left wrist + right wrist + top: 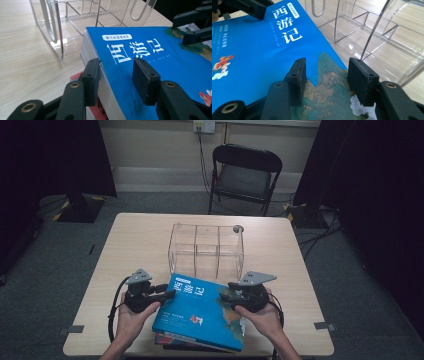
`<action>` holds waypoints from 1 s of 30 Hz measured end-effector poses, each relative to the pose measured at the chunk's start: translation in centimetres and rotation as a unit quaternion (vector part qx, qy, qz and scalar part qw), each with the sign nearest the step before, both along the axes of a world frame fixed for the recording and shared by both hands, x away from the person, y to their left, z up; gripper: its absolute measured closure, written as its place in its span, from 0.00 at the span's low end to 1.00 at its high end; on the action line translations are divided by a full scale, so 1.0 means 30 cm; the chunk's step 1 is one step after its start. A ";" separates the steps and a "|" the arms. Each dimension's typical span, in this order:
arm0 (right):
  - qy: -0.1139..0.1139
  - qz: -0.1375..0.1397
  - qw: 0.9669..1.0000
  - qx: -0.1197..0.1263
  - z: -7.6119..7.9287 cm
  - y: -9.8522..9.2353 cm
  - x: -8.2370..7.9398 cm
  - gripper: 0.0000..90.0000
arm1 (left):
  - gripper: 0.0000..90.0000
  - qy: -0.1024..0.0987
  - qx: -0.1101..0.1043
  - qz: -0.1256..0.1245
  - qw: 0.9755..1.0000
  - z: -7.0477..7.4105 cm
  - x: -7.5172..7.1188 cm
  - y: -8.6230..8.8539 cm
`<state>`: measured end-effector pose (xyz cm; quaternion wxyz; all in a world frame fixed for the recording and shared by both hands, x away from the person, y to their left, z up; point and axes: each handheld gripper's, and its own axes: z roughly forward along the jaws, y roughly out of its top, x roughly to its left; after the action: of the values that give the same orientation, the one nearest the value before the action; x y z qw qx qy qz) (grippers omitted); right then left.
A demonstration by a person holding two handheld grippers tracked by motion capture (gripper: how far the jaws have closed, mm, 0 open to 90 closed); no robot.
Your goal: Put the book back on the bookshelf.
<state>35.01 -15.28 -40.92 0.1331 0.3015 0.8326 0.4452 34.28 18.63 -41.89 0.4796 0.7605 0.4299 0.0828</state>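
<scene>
Blue book [200, 312]: lower centre, atop a stack near the worktop [140, 240] front edge, clear organiser [206, 249] just behind. Your left claw [169, 294] pinches its left edge; right claw [223, 296] straddles the right, grip uncertain.

- High view dim, corners black at upper left and right.
- Gripper views bright, sharp; glare on clear organizer [372, 32], slight edge distortion.
</scene>
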 end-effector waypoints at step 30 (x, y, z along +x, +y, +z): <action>0.026 0.013 0.999 0.014 0.008 -0.001 0.026 0.60 | 0.53 -0.006 0.020 -0.054 0.998 0.007 -0.085 0.019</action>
<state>35.79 -15.30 -40.69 0.1013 0.3039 0.8331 0.4509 31.73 19.20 -41.68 0.4708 0.7912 0.3841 0.0696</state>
